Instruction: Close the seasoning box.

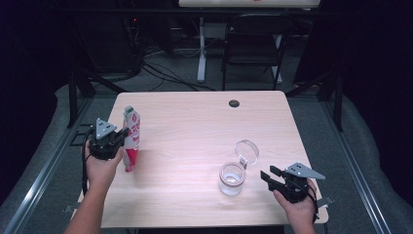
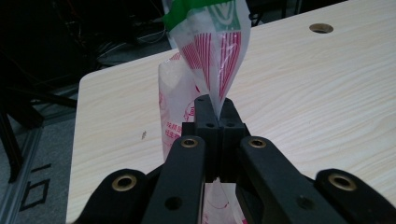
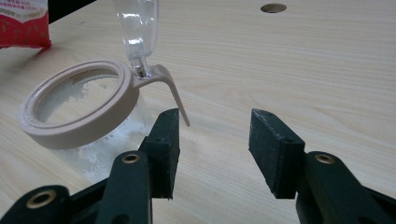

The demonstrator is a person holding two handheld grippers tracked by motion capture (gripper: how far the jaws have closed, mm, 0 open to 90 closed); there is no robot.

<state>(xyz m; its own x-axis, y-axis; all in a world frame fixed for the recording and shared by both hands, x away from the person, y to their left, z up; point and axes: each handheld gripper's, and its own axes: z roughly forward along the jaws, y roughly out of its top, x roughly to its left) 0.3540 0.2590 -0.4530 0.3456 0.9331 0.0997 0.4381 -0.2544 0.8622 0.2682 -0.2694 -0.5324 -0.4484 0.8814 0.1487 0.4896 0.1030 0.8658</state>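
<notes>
Wood-grain table [image 1: 195,126], round grommet hole [image 1: 234,103]; dark room, chair [image 1: 253,46].

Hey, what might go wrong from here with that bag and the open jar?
The left gripper pinches only a thin fold of the red and white bag, so the film may slip or tear. The jar is unheld, since the right gripper stands open beside it; a nudge might shift it. Its raised lid could get in a pour's way.
</notes>
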